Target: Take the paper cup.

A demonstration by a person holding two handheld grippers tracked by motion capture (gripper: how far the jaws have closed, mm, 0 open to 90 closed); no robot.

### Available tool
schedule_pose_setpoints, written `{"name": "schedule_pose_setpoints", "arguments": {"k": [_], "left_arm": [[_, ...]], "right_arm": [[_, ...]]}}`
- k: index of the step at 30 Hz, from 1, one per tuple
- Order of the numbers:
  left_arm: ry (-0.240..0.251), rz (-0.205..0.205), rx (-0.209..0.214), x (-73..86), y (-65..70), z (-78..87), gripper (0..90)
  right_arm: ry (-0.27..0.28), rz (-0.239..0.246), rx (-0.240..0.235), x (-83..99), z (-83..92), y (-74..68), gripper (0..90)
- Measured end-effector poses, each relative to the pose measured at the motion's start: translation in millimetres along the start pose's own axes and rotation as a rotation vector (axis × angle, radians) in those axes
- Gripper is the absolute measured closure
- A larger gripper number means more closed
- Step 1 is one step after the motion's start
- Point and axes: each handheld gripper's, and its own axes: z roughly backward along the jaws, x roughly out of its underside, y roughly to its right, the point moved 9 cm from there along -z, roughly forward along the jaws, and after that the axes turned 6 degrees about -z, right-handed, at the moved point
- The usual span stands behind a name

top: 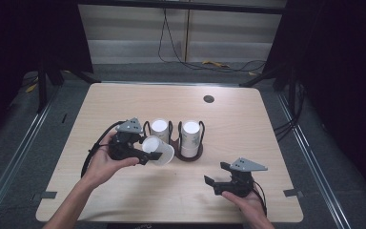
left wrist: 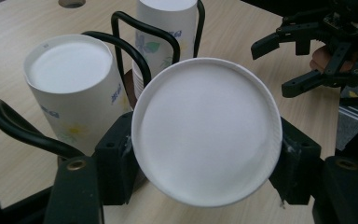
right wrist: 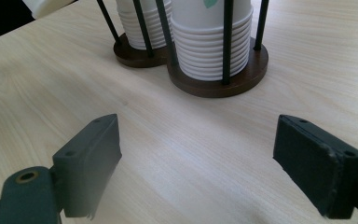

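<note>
My left gripper (top: 148,151) is shut on a white paper cup (top: 161,151), which it holds tilted just in front of the left stack. In the left gripper view the cup (left wrist: 205,126) sits squeezed between both pads (left wrist: 116,158), its round white end facing the camera. A dark wire cup holder (top: 190,155) stands mid-table with two stacks of upturned paper cups, the left stack (top: 160,126) and the right stack (top: 191,136). My right gripper (top: 217,172) rests open near the front right, empty, with bare table between its pads (right wrist: 93,158). Beyond them stands the holder's base (right wrist: 214,84).
A round cable hole (top: 208,99) sits in the table's far part. Cables (top: 181,57) lie on the floor beyond the far edge. The right gripper (left wrist: 272,69) appears open past the held cup. Bare wood lies left and right of the holder.
</note>
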Motion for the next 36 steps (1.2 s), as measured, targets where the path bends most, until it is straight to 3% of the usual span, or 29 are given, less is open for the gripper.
{"name": "schedule_pose_setpoints", "arguments": {"k": [6, 12, 14, 22, 27, 30, 36], "left_arm": [[0.029, -0.023, 0.034, 7.5, 10.4, -10.3, 35.1], [0.051, -0.009, 0.057, 12.2, 11.8, -16.5, 35.0], [0.087, -0.004, 0.074, 15.1, 12.6, -19.1, 35.0], [0.112, 0.016, 0.078, 26.1, 13.7, -20.7, 35.1], [0.146, 0.039, 0.092, 33.3, 17.1, -25.3, 35.1], [0.151, 0.016, 0.111, 35.1, 22.5, -28.9, 35.1], [0.186, 0.016, 0.15, 34.0, 33.5, -34.8, 35.1]], "right_arm": [[0.013, 0.007, -0.021, -1.6, -0.7, -4.9, 14.8], [0.025, 0.02, -0.051, -4.3, -1.0, -12.0, 14.9], [0.031, 0.025, -0.082, -6.1, -0.6, -17.1, 15.0], [0.034, 0.036, -0.143, -12.2, -3.7, -31.7, 14.4], [0.016, 0.069, -0.221, -13.7, -16.9, -47.9, 13.9], [0.008, 0.086, -0.237, -11.8, -22.4, -52.7, 13.9], [0.014, 0.116, -0.283, -9.4, -22.2, -59.3, 14.1]]}}
